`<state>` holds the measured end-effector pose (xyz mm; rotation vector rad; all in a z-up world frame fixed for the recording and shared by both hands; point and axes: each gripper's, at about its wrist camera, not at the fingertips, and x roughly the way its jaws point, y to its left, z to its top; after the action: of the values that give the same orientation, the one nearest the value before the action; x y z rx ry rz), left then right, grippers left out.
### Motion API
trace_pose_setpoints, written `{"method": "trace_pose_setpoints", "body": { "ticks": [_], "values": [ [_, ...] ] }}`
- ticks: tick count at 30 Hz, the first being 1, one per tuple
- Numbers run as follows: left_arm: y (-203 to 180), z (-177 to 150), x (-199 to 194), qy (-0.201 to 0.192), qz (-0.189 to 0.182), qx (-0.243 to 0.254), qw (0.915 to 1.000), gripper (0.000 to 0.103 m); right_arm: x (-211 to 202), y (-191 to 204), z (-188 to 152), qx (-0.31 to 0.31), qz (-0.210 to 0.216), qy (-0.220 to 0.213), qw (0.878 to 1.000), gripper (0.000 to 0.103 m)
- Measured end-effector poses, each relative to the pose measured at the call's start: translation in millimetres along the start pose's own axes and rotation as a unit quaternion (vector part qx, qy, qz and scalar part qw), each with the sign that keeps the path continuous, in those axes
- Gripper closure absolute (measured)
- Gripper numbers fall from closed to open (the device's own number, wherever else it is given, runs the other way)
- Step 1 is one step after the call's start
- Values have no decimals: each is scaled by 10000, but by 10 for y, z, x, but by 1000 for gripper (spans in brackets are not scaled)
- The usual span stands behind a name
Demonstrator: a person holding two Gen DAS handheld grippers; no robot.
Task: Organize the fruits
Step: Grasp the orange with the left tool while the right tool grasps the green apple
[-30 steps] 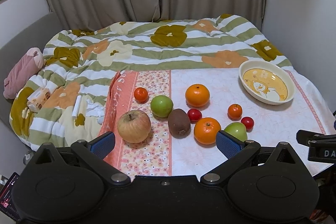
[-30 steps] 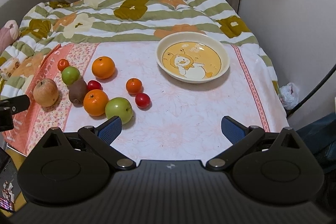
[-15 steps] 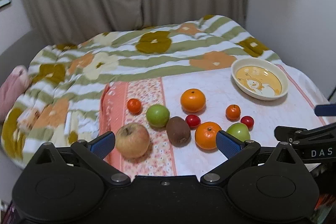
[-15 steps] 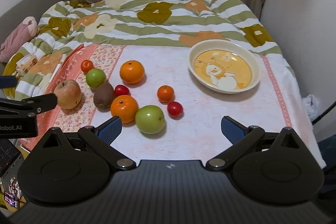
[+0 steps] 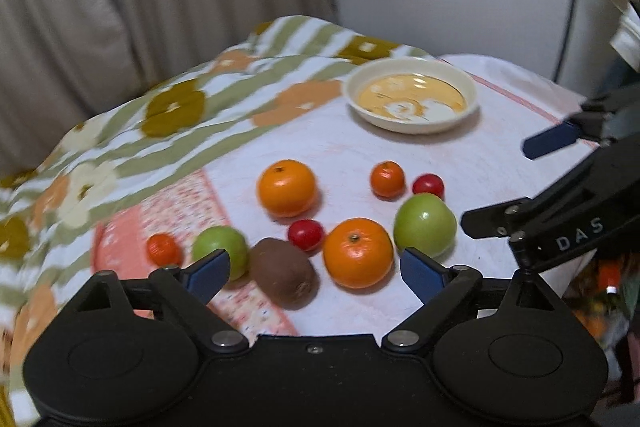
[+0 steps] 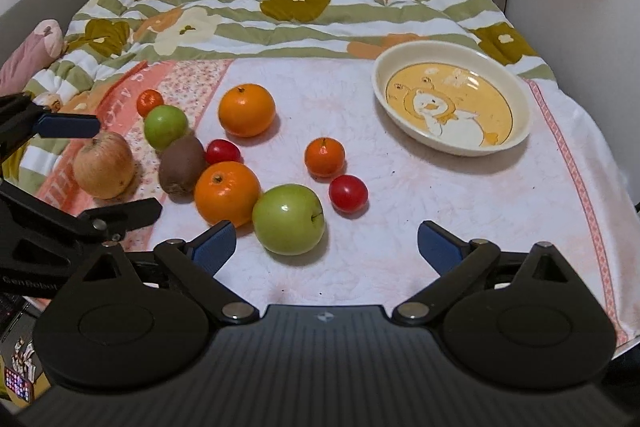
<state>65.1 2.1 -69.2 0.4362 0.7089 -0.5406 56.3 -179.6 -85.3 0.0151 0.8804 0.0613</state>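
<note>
**Both grippers over the scattered fruit**

The left gripper (image 5: 314,269) hangs above the near edge of the fruit cluster, its jaws spread wide but closing, with nothing pinched; the kiwi (image 5: 283,277) and the nearer orange (image 5: 357,252) lie in view between its blue pads. The right gripper (image 6: 324,247) is spread and empty, with the big green apple (image 6: 288,219) just ahead of it. All the fruit rests on the pink cloth (image 6: 420,227) on the bed: a russet apple (image 6: 104,164), a second orange (image 6: 246,110), a small green apple (image 6: 165,127), mandarins and red tomatoes. The duck-printed bowl (image 6: 516,143) stands apart at the right, holding no fruit.
</note>
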Motion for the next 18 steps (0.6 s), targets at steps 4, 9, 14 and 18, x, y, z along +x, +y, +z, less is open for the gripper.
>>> {"method": "trace_pose_setpoints", "body": {
  "ticks": [4, 9, 14, 18],
  "values": [
    [-2, -8, 211, 24, -278, 433, 9987, 10, 165, 3, -38, -6, -40, -30, 10000, 0],
    [16, -20, 428, 72, -589, 862, 9945, 15, 298, -42, -29, 26, 149, -39, 9999, 0],
    [-44, -43, 589, 108, -823, 1283, 9883, 26, 428, -42, -32, -17, 265, 166, 9995, 2],
    [-101, -55, 671, 98, -965, 1502, 9839, 26, 530, -62, -63, 141, 466, 286, 9984, 7]
  ]
}}
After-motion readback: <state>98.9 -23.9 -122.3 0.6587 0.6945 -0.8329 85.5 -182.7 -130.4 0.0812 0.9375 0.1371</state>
